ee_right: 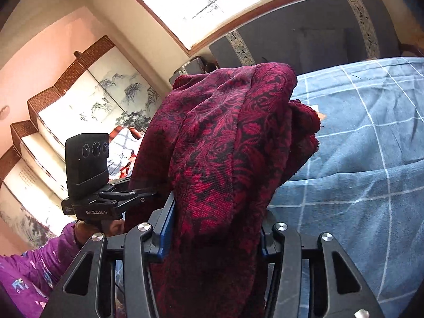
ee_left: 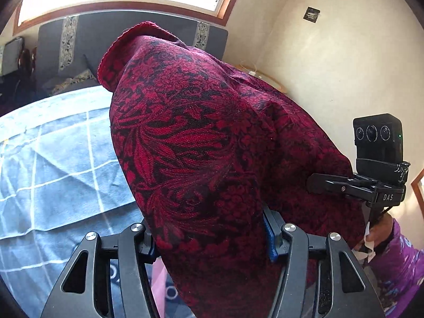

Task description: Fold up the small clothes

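A dark red garment with a black leaf pattern (ee_left: pixel 201 137) hangs in the air between both grippers, above the bed. My left gripper (ee_left: pixel 212 238) is shut on one part of it; the cloth drapes over the fingers and hides the tips. My right gripper (ee_right: pixel 214 228) is shut on another part of the same garment (ee_right: pixel 225 137), which bunches up in thick folds over its fingers. The right gripper also shows in the left wrist view (ee_left: pixel 331 185), at the cloth's right side. The left gripper shows in the right wrist view (ee_right: pixel 137 196), at the cloth's left side.
A bed with a blue checked cover (ee_left: pixel 53 164) lies below, also seen in the right wrist view (ee_right: pixel 357 159). A grey headboard (ee_left: pixel 106 42) stands under a window. A painted folding screen (ee_right: pixel 79 111) stands by the wall. The person's purple sleeve (ee_right: pixel 31 273) is near.
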Demonstrator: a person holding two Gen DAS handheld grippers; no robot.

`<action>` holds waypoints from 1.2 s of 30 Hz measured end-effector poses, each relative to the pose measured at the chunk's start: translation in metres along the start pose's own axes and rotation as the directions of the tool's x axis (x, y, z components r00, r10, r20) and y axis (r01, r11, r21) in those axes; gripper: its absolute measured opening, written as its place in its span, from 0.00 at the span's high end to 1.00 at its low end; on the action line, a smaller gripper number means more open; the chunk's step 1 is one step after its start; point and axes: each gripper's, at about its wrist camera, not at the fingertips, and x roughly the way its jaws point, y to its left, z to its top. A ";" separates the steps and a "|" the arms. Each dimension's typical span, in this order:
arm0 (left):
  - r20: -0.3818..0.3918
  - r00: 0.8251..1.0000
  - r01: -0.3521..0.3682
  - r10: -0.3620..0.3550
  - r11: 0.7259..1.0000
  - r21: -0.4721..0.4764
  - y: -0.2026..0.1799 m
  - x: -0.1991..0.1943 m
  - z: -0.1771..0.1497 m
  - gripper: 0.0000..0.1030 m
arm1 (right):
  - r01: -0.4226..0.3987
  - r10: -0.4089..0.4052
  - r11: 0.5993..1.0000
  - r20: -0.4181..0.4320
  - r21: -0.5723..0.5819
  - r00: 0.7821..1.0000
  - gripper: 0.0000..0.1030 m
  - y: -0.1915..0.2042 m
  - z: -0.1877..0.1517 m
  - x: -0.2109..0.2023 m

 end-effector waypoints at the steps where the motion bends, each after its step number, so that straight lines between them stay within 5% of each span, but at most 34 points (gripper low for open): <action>1: 0.005 1.000 -0.014 0.014 1.000 0.004 -0.002 -0.011 -0.005 0.43 | -0.011 0.011 1.000 0.006 -0.005 1.000 0.55 0.009 -0.004 0.000; 8: 0.011 0.997 -0.073 0.073 0.997 -0.004 0.000 -0.066 -0.048 0.43 | -0.091 0.091 0.996 0.020 0.010 0.996 0.55 0.051 -0.044 0.008; 16: 0.008 0.993 -0.113 0.114 0.993 -0.033 0.021 -0.080 -0.091 0.43 | -0.110 0.111 0.994 -0.027 0.024 0.993 0.55 0.070 -0.078 0.035; 29: 0.018 0.987 -0.161 0.162 0.985 -0.053 0.049 -0.068 -0.132 0.42 | -0.021 0.021 1.000 -0.084 -0.006 0.996 0.55 0.083 -0.099 0.069; 36: 0.063 0.966 -0.250 0.252 0.967 -0.049 0.042 -0.071 -0.154 0.31 | 0.058 -0.064 0.996 -0.102 -0.062 0.993 0.55 0.084 -0.103 0.072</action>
